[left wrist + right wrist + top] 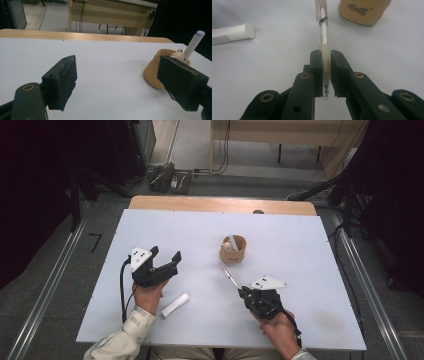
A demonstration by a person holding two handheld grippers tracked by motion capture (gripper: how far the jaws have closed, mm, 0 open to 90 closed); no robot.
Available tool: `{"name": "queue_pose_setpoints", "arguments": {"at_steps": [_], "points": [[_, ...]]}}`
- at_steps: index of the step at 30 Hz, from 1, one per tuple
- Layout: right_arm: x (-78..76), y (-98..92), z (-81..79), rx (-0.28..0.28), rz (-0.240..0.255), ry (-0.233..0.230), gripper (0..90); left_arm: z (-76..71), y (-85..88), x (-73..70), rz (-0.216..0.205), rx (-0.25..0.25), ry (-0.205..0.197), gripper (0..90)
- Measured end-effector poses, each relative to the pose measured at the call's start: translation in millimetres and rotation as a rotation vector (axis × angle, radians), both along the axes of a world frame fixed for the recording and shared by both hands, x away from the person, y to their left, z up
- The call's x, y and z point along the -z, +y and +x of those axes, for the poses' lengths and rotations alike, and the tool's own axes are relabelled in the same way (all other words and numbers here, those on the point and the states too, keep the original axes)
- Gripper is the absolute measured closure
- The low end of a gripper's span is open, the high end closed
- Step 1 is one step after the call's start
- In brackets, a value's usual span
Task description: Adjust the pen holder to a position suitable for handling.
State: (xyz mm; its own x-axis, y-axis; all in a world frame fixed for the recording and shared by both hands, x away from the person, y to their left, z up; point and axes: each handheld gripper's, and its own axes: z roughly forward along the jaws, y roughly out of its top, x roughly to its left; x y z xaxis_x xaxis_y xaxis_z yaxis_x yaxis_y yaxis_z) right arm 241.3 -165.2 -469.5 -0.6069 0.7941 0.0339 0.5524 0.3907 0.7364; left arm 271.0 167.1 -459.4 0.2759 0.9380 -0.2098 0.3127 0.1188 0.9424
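A tan cup [233, 249] stands on the white table near its middle, with a white tube [193, 42] leaning in it. My right gripper [245, 292] is shut on a clear pen [229, 275], which points away toward the cup; its pads clamp the pen's grip end [326, 60]. The cup [363, 11] lies just beyond the pen's far end. My left gripper [166, 255] rests open at the table's left, its jaws wide apart with nothing between them. The cup [156, 72] shows past its right jaw.
A second white tube [175, 304] lies on the table between the two hands, also seen at the left as the white tube [230, 33]. The table's wooden far edge [220, 204] borders a floor with cables and a bench.
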Motion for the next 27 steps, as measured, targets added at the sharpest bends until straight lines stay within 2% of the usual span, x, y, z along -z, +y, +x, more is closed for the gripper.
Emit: {"name": "queue_pose_setpoints", "arguments": {"at_steps": [17,23,27], "points": [[-18.4,-40.2,-0.3,0.075,0.002,-0.026,78.4,-0.5,0.6,-0.2,0.001,0.0,0.003,17.5],[-24.2,-47.6,3.9,0.094,0.003,-0.039,78.5,-1.1,1.1,-0.8,-0.001,0.0,0.0,17.5],[-31.0,-51.4,12.7,0.105,-0.007,-0.035,78.4,-0.9,0.9,-0.7,-0.001,0.001,0.002,17.5]]}}
